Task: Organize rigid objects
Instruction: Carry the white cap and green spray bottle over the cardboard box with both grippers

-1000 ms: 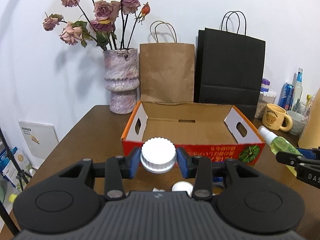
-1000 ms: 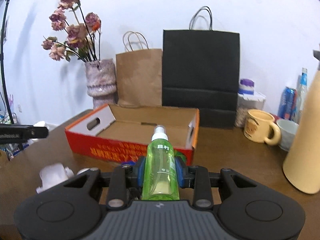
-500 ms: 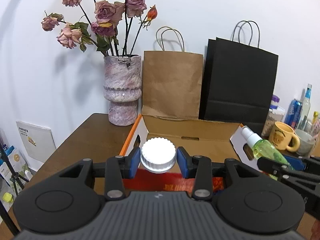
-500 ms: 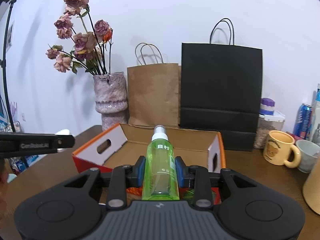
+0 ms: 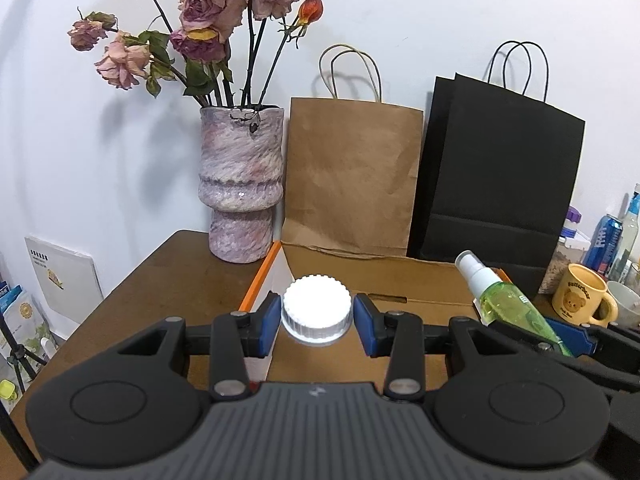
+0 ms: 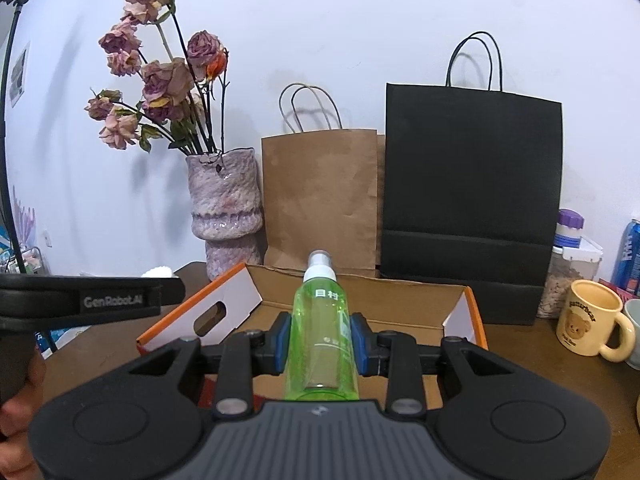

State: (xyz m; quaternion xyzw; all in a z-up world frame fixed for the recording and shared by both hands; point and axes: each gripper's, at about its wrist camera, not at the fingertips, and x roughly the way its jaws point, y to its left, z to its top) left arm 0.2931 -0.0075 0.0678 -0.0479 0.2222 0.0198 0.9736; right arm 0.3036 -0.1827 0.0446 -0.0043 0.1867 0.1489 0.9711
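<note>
Over the open cardboard box (image 6: 360,304): left tool (image 5: 317,316) clamped on white-capped jar (image 5: 317,311), right tool (image 6: 320,338) clamped on green spray bottle (image 6: 320,328), nozzle pointing forward; box floor directly below both.

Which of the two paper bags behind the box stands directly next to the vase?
The brown paper bag stands next to the purple stone-look vase; the black paper bag stands further right, beyond it.

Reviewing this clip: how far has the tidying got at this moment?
Nothing looks stowed yet: the visible floor of the orange-edged cardboard box is bare. In hand: the left claw grips a white ribbed round cap, and the right claw grips a green plastic spray bottle, both held over the box. Left to do: lower and release both inside.
</note>
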